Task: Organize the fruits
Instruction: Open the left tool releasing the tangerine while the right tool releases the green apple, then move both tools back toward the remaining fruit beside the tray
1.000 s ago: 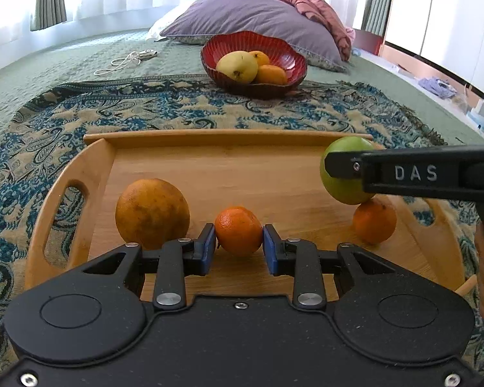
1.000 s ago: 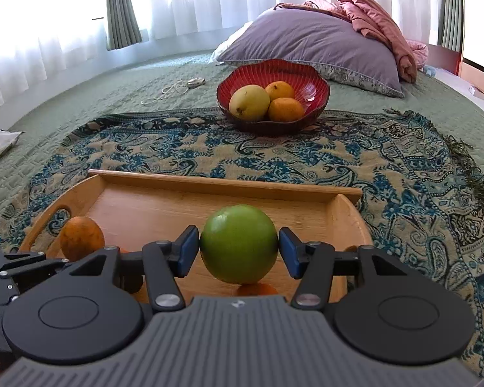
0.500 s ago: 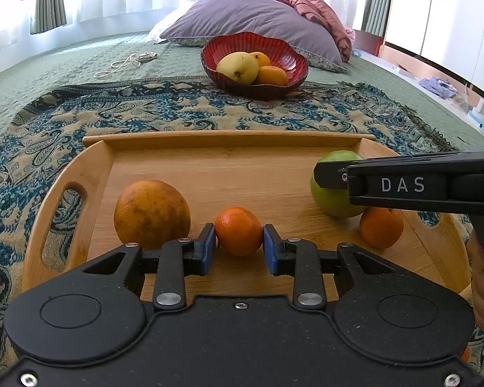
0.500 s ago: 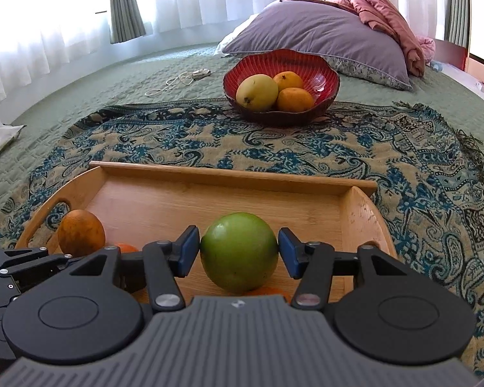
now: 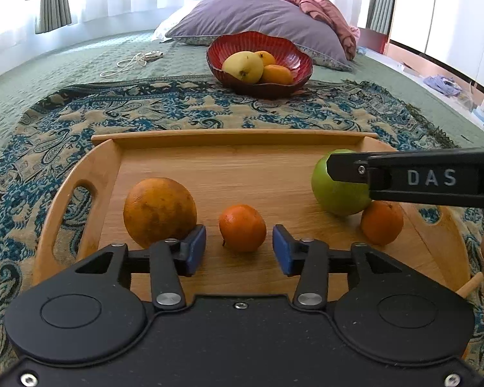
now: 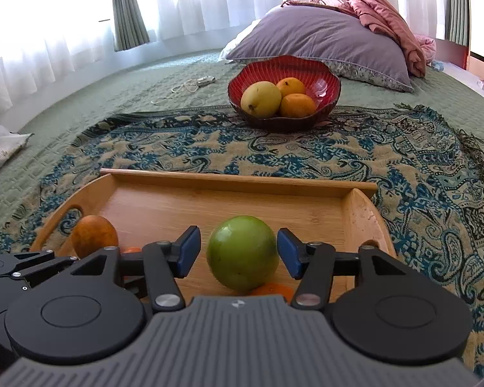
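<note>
A wooden tray (image 5: 90,174) lies on a patterned throw. On it sit a large orange (image 5: 159,211), a small orange (image 5: 242,227), a green apple (image 5: 337,190) and another small orange (image 5: 381,222). My left gripper (image 5: 239,251) is open, its pads apart on either side of the small orange. My right gripper (image 6: 238,251) is open around the green apple (image 6: 243,258), which rests on the tray (image 6: 361,213) against a small orange (image 6: 272,290). A red bowl (image 6: 326,77) beyond the tray holds a yellow mango (image 6: 260,98) and two oranges.
A purple pillow (image 6: 322,42) and pink blanket lie behind the bowl. A white cable (image 5: 129,63) lies on the green bedspread at the far left. Crumpled paper (image 6: 3,145) is at the left edge. The bed's right side drops to a floor with clutter.
Both grippers have opened. The left let go of the small orange and the right lowered the green apple onto the tray and let it go.
</note>
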A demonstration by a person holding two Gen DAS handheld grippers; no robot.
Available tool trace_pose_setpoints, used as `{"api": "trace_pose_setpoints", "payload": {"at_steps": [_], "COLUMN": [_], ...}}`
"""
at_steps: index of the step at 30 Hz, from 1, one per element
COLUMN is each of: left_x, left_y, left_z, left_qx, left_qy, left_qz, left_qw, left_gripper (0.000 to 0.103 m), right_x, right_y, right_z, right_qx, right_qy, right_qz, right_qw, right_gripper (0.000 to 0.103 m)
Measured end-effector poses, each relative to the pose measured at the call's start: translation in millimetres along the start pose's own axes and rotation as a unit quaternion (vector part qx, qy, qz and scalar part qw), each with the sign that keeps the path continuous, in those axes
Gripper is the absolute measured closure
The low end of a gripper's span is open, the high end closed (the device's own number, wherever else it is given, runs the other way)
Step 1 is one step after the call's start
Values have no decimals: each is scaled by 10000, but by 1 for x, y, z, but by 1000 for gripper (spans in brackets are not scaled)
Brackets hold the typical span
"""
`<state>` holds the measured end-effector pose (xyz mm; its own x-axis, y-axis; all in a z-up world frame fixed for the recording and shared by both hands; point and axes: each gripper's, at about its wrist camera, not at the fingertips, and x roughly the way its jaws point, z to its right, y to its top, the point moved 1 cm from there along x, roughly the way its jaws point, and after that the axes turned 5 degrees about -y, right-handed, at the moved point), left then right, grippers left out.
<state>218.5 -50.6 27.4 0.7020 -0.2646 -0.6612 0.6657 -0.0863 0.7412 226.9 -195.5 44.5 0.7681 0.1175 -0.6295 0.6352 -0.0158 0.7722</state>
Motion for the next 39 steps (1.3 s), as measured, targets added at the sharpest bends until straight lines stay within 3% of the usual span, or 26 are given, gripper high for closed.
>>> {"api": "trace_pose_setpoints", "payload": {"at_steps": [4, 12, 23, 39], "left_x": [-14, -46, -88, -110], "left_y": [-2, -12, -45, -84], "left_z": [5, 12, 14, 30], "left_qx": [64, 126, 188, 333], "left_qy": [83, 112, 71, -74], "left_qz": [63, 206, 333, 276], "left_qw": [9999, 9996, 9992, 9990], "left_gripper": [42, 25, 15, 4], "right_x": [-14, -49, -91, -123], "right_y": [-3, -15, -50, -90], "right_z": [1, -2, 6, 11], "right_qx": [-18, -311, -442, -846], "right_qy": [101, 238, 342, 412], "right_qz": [75, 284, 469, 472], "right_qw": [9999, 9988, 9973, 9944], "right_gripper": [29, 19, 12, 6]}}
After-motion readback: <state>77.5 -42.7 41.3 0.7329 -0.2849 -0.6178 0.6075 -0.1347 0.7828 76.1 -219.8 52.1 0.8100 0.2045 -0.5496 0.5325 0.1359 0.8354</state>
